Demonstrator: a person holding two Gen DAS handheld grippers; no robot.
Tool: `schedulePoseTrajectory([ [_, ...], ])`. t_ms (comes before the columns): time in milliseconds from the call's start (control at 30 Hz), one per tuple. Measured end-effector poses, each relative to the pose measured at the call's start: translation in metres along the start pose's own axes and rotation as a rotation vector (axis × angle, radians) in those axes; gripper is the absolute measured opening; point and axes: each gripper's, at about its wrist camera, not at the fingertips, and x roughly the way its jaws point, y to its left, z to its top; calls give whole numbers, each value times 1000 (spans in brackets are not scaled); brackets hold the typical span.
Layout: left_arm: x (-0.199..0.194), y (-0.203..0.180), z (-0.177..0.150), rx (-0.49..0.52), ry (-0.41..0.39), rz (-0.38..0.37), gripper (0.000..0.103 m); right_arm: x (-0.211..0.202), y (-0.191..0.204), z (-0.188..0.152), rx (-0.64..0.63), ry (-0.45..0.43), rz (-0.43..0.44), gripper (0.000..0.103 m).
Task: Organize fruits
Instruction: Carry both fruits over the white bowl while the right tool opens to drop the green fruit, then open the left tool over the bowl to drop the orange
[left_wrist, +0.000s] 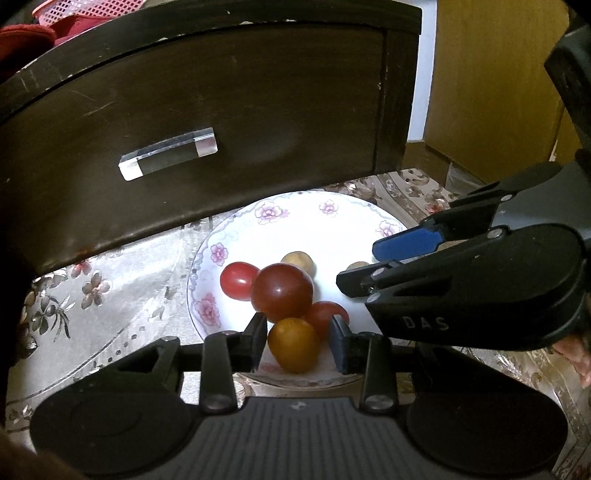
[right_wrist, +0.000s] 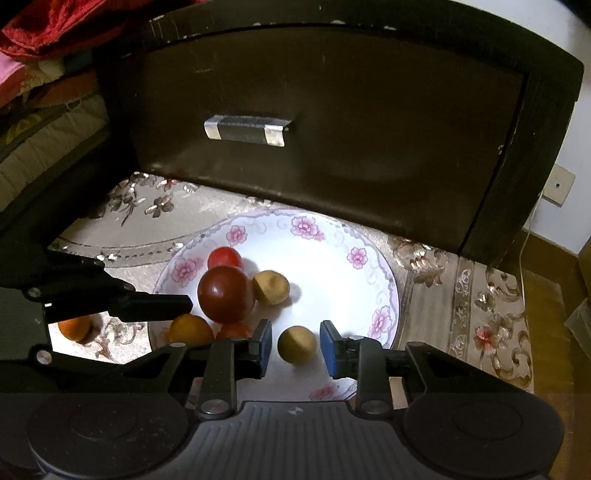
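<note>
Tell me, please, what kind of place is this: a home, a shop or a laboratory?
Most likely a room in a home, perhaps a bedroom. A dark wooden drawer cabinet stands on a flowered cloth, a floral plate holds small fruits, and folded bedding lies at the left.

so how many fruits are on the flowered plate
6. On the white floral plate: small red one at the back, big dark red one, tan one beside it, orange one, red one half hidden, tan one in front. More may be hidden.
</note>
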Motion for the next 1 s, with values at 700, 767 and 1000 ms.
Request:
schedulePoseTrajectory([
  [700,-49,22,-16,-67,-3,73,42,-35,8,1,34,-58,32,31],
  [767,-54,24,-18,-70,-4,80,42,-37,13,-1,23,-54,43,31],
  [1000,-66,30,-26,-78,-7,97,42,-40,31,-7,-6,-39,66,31],
])
